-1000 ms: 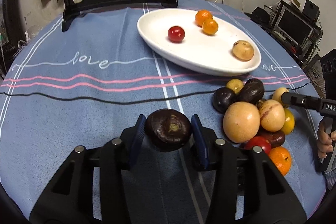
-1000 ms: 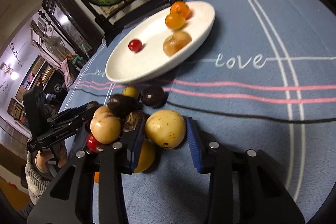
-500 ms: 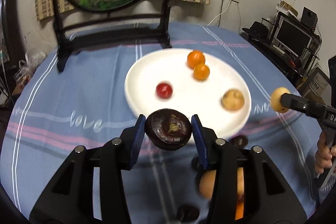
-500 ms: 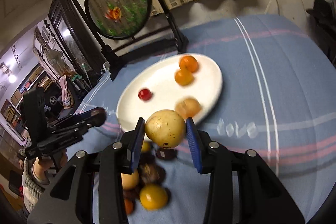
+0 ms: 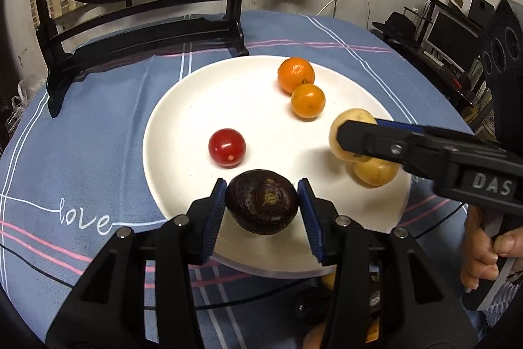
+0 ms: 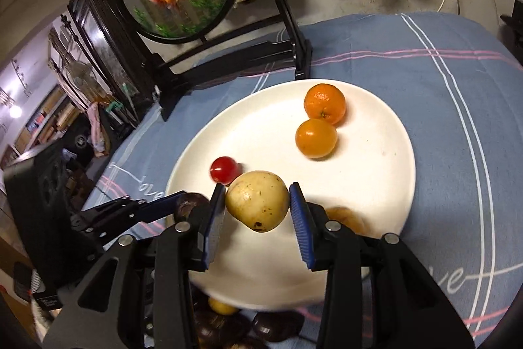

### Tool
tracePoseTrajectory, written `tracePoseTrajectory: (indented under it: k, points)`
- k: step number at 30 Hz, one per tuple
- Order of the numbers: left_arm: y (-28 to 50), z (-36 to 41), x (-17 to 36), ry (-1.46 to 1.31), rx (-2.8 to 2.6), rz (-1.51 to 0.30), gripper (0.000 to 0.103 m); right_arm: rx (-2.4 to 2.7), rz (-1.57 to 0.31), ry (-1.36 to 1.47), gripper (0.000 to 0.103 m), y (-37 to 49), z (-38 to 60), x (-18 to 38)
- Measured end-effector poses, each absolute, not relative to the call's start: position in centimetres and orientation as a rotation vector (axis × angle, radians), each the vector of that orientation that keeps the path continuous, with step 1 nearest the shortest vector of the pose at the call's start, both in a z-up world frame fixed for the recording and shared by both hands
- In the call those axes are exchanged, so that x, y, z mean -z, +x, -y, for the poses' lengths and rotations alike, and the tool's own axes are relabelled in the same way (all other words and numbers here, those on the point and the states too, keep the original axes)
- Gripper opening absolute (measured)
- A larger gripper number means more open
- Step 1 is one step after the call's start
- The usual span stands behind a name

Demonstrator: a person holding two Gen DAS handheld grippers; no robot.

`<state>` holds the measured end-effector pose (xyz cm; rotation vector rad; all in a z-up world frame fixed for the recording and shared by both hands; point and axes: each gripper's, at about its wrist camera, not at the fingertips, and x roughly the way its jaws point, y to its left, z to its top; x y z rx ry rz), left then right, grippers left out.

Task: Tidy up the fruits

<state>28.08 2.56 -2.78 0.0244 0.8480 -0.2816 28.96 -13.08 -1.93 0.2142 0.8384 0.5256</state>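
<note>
Both tools had lifted off the desk and carried their fruit over the white plate (image 5: 183, 107). Left tool (image 5: 261, 211) clamped a dark purple fruit (image 5: 261, 205); right tool (image 6: 258, 218) clamped a yellow fruit (image 6: 258, 205). Four fruits lay plated; several remained in the pile (image 6: 255, 329) below the rim.

Bare plate (image 5: 196, 107) centre lies open between tomato (image 5: 227, 147) and oranges (image 5: 307, 102).
</note>
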Motion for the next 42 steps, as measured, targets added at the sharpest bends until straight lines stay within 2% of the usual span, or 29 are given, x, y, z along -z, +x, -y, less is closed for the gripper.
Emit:
tracePoseTrajectory:
  k: [11,12,13,14,18,20,26,29,31,34,37,42]
  points:
    - [29.0,-1.8,4.3,0.063,0.279,-0.881,0.047,-0.531,-0.889,0.179,0.042,30.3,11.9,3.1]
    - [28.9,-1.7,4.3,0.066,0.275,-0.874,0.055,-0.524,-0.910,0.180,0.055,30.4,11.9,3.2]
    - [28.8,-1.7,4.2,0.075,0.266,-0.864,0.076,-0.516,-0.904,0.188,0.066,30.3,12.1,3.0]
    - [28.7,-1.7,4.1,0.074,0.257,-0.853,0.081,-0.511,-0.874,0.199,0.070,30.0,12.4,2.5]
    - [27.8,-2.2,2.8,0.066,0.253,-0.814,0.082,-0.504,-0.754,0.184,0.070,27.9,13.6,-1.1]
    - [27.2,-3.1,2.0,0.038,0.230,-0.801,0.088,-0.495,-0.707,0.180,0.074,26.1,14.6,-3.0]
    - [22.9,-5.6,0.8,0.000,0.178,-0.757,0.091,-0.497,-0.646,0.176,0.075,20.8,16.8,-5.0]
    - [19.8,-6.6,0.6,-0.009,0.161,-0.736,0.091,-0.496,-0.658,0.160,0.075,18.7,16.8,-4.5]
    - [17.8,-6.9,1.0,-0.013,0.151,-0.724,0.097,-0.506,-0.663,0.158,0.075,16.8,17.1,-3.5]
    - [15.6,-7.4,1.9,-0.011,0.132,-0.728,0.098,-0.519,-0.699,0.170,0.075,14.5,17.7,-0.9]
    - [13.8,-7.8,2.7,0.020,0.079,-0.739,0.098,-0.496,-0.735,0.066,0.075,13.2,16.8,1.1]
    - [12.2,-8.7,3.4,-0.003,0.069,-0.756,0.099,-0.507,-0.744,-0.003,0.075,12.3,16.2,2.1]
